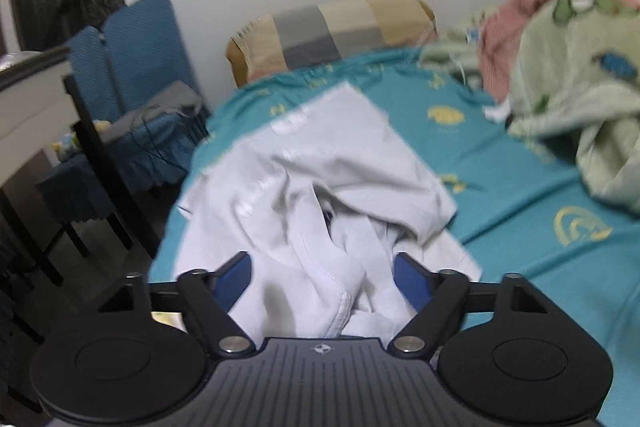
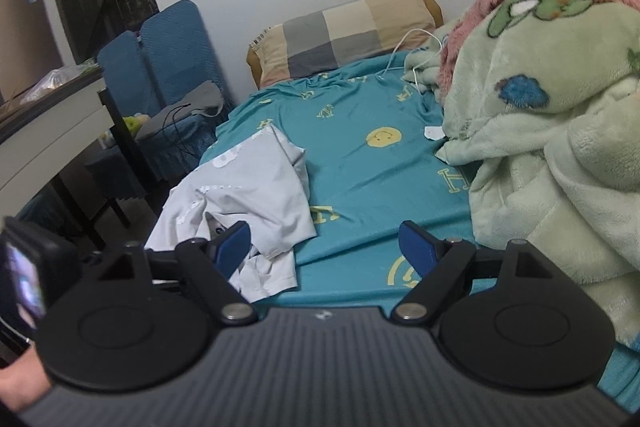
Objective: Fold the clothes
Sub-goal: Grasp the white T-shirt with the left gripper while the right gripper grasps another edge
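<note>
1. Left gripper: fingers spread wide, crumpled shirt bunched between them, not pinched.
2. Right gripper: wide too, holding nothing, over bare sheet beside the shirt.
3. The shirt lies unfolded near the bed's left edge; folding seems not begun. Next: grip two corners, spread flat.

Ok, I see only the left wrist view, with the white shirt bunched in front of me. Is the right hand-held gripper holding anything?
Observer: No. The right hand-held gripper is open and holds nothing.
Operator: What lies between its fingers?
Observer: Mostly bare teal bedsheet. The white shirt lies to its left, and only the shirt's near corner reaches its left finger.
Operator: Is anything close on its right side?
Observer: Yes, the heaped green blanket sits right beside its right finger.
</note>
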`<action>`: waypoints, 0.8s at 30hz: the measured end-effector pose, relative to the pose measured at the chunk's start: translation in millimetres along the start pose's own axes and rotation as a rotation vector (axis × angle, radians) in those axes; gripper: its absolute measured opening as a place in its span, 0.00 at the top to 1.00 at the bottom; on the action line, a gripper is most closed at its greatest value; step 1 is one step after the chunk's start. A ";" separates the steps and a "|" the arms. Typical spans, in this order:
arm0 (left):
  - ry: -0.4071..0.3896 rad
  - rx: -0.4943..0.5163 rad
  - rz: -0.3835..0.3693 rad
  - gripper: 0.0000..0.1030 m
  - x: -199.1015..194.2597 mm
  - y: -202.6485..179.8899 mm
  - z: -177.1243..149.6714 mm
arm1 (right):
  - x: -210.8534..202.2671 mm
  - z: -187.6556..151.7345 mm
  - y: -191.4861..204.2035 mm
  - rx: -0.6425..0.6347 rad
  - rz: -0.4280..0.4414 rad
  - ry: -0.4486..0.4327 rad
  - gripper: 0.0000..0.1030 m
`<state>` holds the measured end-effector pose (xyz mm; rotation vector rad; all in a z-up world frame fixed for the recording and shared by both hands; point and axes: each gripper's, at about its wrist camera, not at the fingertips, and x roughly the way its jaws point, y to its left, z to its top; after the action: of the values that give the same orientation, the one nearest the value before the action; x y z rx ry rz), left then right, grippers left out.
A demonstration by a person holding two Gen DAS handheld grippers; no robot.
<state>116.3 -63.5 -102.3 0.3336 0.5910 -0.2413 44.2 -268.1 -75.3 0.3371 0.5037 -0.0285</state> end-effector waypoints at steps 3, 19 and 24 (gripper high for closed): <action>0.012 0.024 0.002 0.62 19.5 -2.5 -12.3 | 13.8 -1.1 -2.6 0.008 0.004 0.019 0.20; -0.296 -0.308 -0.030 0.92 -97.2 65.5 24.8 | 29.4 -11.7 10.9 -0.072 0.108 -0.007 0.20; -0.378 -0.380 -0.089 0.92 -129.1 86.8 30.1 | 36.1 -17.1 45.1 -0.128 0.172 0.036 0.21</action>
<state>54.9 21.4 16.6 -0.1070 0.2680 -0.2640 72.8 -217.9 -92.6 0.2546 0.5080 0.1758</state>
